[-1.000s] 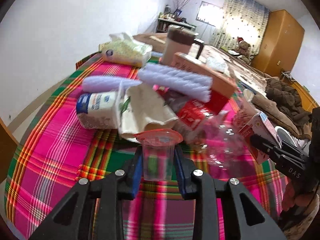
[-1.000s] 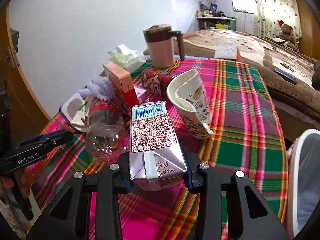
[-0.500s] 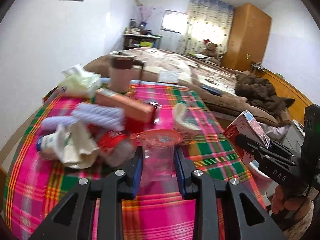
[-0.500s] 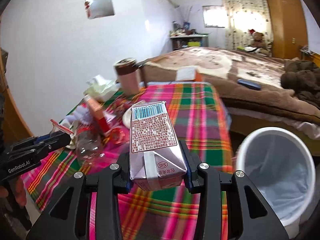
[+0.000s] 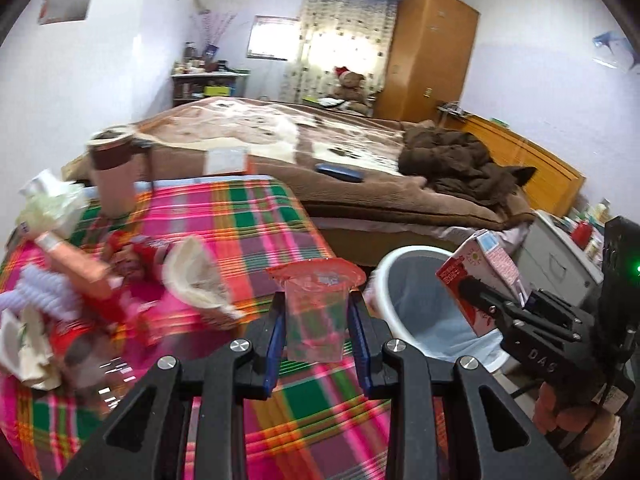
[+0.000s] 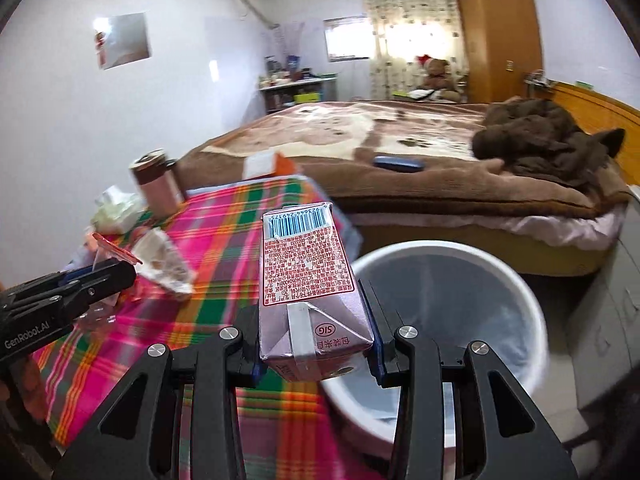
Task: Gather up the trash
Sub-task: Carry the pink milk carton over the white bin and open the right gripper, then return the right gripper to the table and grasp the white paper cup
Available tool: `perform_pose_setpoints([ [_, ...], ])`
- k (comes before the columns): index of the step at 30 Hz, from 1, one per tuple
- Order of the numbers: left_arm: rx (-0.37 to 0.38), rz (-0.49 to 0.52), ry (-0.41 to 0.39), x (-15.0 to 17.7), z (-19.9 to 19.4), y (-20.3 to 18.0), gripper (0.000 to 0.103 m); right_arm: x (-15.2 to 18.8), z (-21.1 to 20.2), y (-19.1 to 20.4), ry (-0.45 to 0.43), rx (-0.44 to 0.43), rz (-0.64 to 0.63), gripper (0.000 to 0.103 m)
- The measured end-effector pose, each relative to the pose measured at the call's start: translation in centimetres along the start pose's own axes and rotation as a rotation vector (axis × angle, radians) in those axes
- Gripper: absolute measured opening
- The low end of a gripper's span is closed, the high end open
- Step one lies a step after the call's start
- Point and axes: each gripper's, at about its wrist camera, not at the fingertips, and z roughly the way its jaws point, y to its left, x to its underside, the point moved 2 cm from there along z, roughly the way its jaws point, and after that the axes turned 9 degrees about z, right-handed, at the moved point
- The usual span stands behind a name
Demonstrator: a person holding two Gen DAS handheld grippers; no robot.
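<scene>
The left hand-held gripper (image 5: 318,316) pinches a clear plastic cup with a red rim (image 5: 316,312) above the plaid-covered bench (image 5: 256,224), while the right hand-held gripper (image 6: 316,316) clamps a purple drink carton (image 6: 310,280) just left of the white round bin (image 6: 460,280).

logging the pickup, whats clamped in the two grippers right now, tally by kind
clear plastic cup with red torn lid, in the left gripper: 1
drink carton, in the right gripper: 1
total: 2
</scene>
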Motion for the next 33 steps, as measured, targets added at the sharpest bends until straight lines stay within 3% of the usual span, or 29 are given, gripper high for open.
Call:
perform_pose_setpoints([
  [12,0.119,0.091,0.059,-1.7,5.9,-7.6,0.031,0.3,1.1,-6.0,0.020,0.156,0.098,0.040],
  [22,0.118,0.122,0.120,-1.3,9.3,-10.1,0.032,0.1,2.8,-8.7,0.065,0.221,0.118,0.040],
  [23,0.111,0.131,0.123,-1.2,9.4,-10.3,0.034,0.1,2.9,-8.7,0.069,0.225,0.118,0.040],
  [25,0.099,0.145,0.126,-1.1,9.6,-10.5,0.059,0.1,2.9,-8.9,0.072,0.226,0.112,0.040],
  [26,0.096,0.134,0.132,-1.0,9.7,-10.4,0.065,0.2,2.8,-8.9,0.071,0.231,0.114,0.040],
  [28,0.106,0.112,0.130,-1.0,9.6,-10.2,0.068,0.1,2.9,-9.2,0.072,0.235,0.118,0.041],
  [31,0.088,0.118,0.126,-1.1,9.4,-9.9,0.072,0.1,2.7,-9.1,0.071,0.223,0.121,0.064],
  [33,0.082,0.112,0.121,-1.2,9.1,-9.7,0.075,0.1,2.5,-8.8,0.064,0.217,0.122,0.067],
])
